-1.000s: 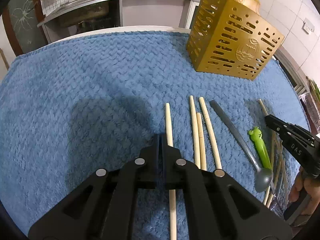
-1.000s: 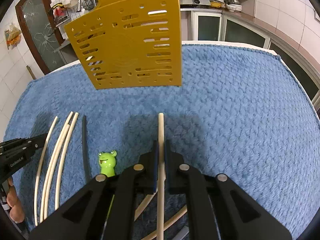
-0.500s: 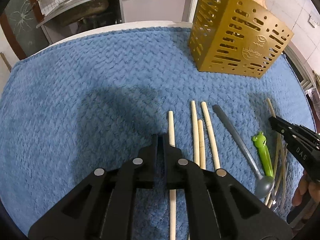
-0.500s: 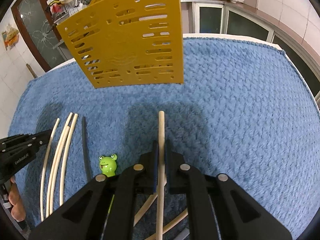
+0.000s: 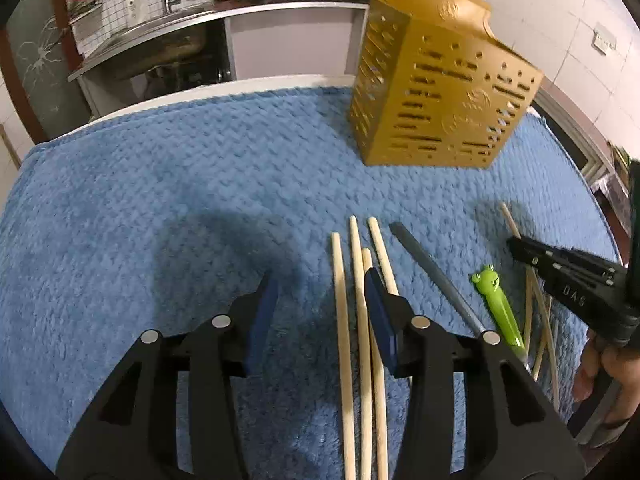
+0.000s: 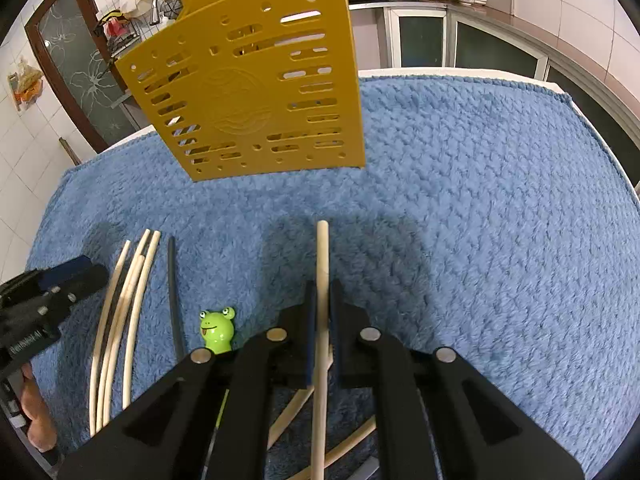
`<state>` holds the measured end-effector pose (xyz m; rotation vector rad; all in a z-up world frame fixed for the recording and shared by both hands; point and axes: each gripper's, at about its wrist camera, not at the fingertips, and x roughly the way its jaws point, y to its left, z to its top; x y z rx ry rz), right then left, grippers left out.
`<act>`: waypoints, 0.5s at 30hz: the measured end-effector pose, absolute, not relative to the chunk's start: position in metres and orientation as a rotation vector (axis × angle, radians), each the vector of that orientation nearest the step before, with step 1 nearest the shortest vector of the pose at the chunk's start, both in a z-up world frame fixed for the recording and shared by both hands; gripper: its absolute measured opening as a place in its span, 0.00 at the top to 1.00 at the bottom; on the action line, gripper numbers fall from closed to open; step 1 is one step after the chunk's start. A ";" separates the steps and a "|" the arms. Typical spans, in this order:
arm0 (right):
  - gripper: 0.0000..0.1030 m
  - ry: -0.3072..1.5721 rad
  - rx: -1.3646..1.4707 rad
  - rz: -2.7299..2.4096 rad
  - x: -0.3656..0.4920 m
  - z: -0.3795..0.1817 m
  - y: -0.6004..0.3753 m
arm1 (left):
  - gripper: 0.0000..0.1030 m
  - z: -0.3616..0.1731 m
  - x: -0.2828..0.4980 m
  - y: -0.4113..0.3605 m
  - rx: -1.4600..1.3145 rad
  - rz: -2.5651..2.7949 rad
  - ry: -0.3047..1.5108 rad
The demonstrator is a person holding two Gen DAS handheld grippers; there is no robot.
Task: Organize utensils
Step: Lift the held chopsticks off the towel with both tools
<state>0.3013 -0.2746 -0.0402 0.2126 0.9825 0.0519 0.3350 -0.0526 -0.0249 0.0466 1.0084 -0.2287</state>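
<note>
Right gripper (image 6: 322, 312) is clamped on a chopstick (image 6: 322, 256) over the towel's (image 6: 500, 208) middle, left gripper (image 5: 320, 312) spread wide over the loose sticks (image 5: 362, 280), so I'd tip it upright before dropping it into the yellow holder (image 6: 256, 84).

Chopsticks (image 5: 362, 320) lie left of the spoon (image 5: 436, 276), utensil holder (image 5: 436, 84) standing behind them on the towel (image 5: 160, 200).

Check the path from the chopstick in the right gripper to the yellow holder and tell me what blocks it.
Nothing visible does. The right gripper is shut on the chopstick, and only bare blue towel lies between its tip and the yellow holder. The frog utensil sits off to the left.
</note>
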 end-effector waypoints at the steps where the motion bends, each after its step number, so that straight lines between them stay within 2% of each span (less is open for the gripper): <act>1: 0.93 0.982 0.213 0.052 0.301 -0.040 -0.276 | 0.58 -0.028 0.336 -0.053 0.046 -0.229 1.014; 2: 0.93 0.982 0.214 0.053 0.301 -0.040 -0.275 | 0.59 -0.031 0.338 -0.053 0.050 -0.223 1.025; 5: 0.93 0.982 0.210 0.055 0.301 -0.040 -0.275 | 0.81 -0.040 0.342 -0.053 0.055 -0.228 1.055; 15: 0.93 1.006 0.128 0.027 0.301 -0.036 -0.257 | 0.85 -0.045 0.342 -0.063 0.124 -0.219 1.070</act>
